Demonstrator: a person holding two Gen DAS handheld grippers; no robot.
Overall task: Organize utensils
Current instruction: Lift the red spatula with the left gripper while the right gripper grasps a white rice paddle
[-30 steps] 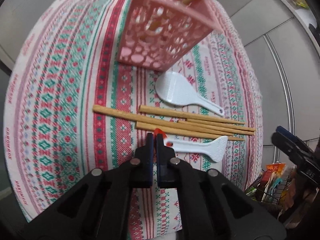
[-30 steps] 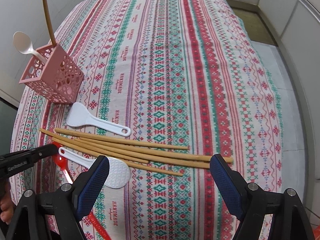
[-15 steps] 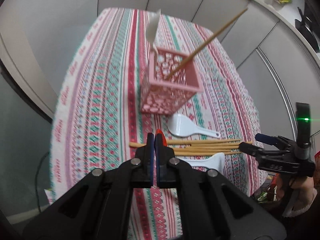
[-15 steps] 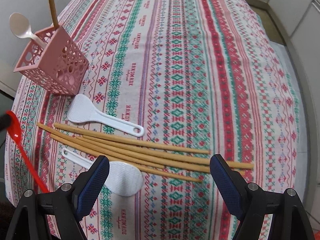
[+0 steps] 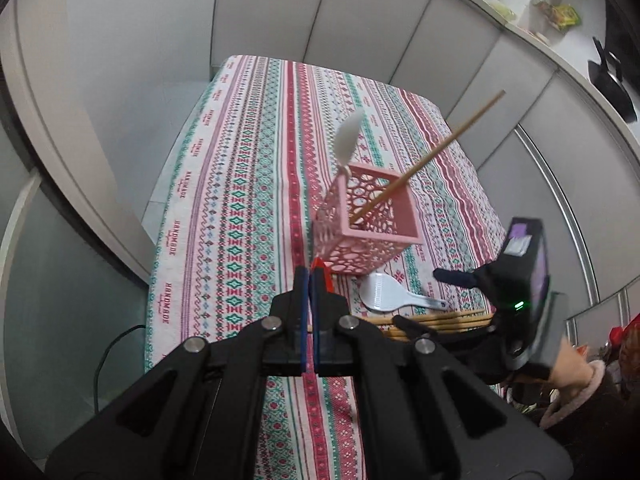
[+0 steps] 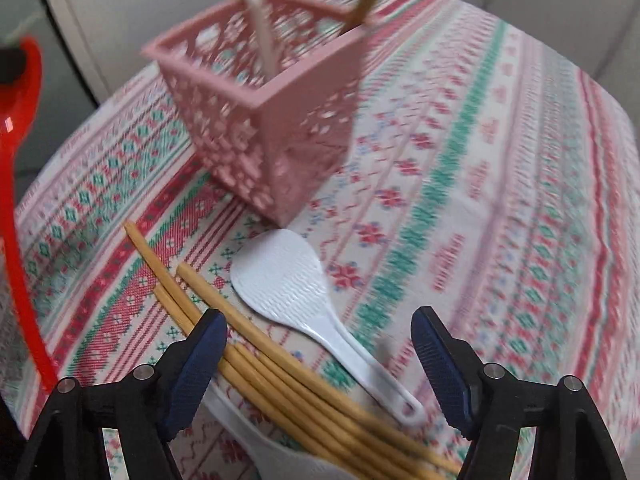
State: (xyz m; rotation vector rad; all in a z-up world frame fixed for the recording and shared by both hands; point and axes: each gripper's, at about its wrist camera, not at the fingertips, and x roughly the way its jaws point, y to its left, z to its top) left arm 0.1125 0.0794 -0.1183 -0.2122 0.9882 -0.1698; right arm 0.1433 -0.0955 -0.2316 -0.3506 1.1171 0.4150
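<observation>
My left gripper (image 5: 310, 280) is shut on the red spoon (image 6: 16, 160), held in the air left of the pink basket (image 5: 368, 224). A white spoon (image 5: 348, 136) and one chopstick (image 5: 432, 152) lean in the basket. My right gripper (image 6: 318, 320) hangs low over the cloth with its jaws closing. A white rice paddle (image 6: 280, 280) and several loose chopsticks (image 6: 248, 352) lie between its fingers, and neither pad touches them. A second white paddle (image 6: 280, 456) lies partly under the chopsticks.
The striped tablecloth (image 5: 240, 200) covers a small table with grey cabinet panels behind and to the right. A black cable (image 5: 104, 360) runs on the floor at the left edge. A hand in a pink sleeve (image 5: 576, 364) holds the right gripper.
My left gripper has risen with the red spoon, lifting it off the cloth. My right gripper has rolled, swung towards the basket and dropped over the paddle and chopsticks.
</observation>
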